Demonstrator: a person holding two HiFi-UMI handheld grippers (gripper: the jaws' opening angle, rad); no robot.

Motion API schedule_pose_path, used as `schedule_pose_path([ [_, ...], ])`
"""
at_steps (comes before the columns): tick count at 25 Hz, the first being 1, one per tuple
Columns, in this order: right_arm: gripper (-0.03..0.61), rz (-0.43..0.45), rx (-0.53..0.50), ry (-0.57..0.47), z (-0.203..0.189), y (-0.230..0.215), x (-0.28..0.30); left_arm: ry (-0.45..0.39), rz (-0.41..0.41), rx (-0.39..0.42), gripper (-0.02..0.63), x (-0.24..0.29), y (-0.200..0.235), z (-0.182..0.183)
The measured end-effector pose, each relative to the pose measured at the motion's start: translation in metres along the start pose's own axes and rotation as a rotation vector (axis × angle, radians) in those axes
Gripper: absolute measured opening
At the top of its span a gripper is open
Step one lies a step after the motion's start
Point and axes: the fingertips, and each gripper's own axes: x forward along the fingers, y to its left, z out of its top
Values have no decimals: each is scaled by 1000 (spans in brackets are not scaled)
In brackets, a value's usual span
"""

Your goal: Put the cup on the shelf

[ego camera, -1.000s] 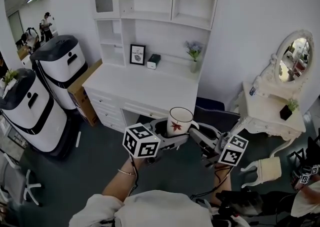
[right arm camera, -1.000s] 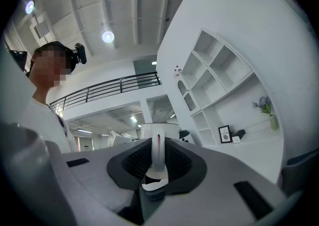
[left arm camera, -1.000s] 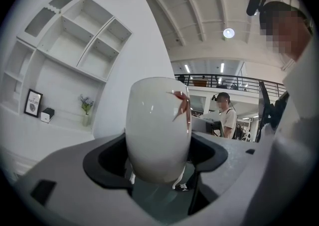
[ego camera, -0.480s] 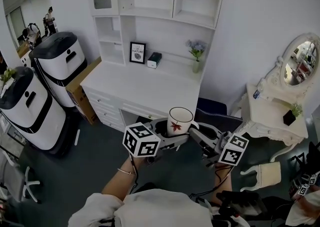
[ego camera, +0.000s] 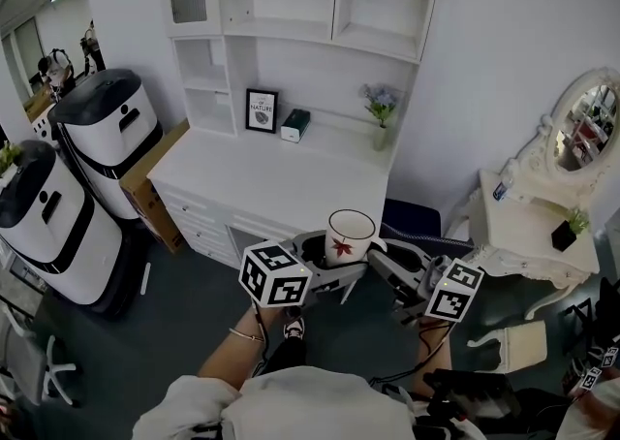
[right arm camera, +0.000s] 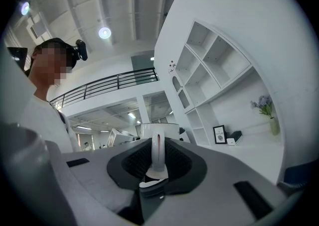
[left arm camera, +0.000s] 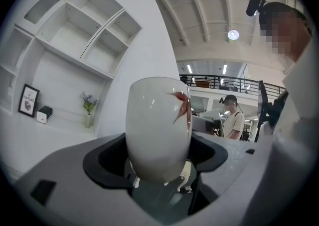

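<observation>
A white cup with a red leaf print is held upright in mid-air in front of the white desk. The desk's shelf unit rises behind it. My left gripper is shut on the cup's lower body from the left. In the left gripper view the cup fills the space between the jaws of this gripper. My right gripper is shut on the handle side. In the right gripper view the cup's handle stands between the jaws of that gripper.
On the desk's back ledge stand a framed picture, a small dark box and a vase of flowers. Two white-and-black machines and a cardboard box are on the left. A dressing table with an oval mirror stands on the right.
The view has shifted a little: the shelves look closer and the mirror sits further right. A shoe now shows below the grippers. Both grippers hold the cup as before.
</observation>
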Motion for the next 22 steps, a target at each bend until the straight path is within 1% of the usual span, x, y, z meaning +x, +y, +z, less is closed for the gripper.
schedule_pose_path([
  [7,74,-17,-8,-29,24,-53,32,1,-22,26,354,18,57,33],
  [11,74,-35,-12,-30,36,-84,52,2,-40,27,354,29,91,50],
  [16,74,-50,-36,-27,49,-115,68,-11,-61,37,354,42,123,66],
  [22,74,-69,-29,-33,58,-149,95,0,-78,34,354,49,164,82],
])
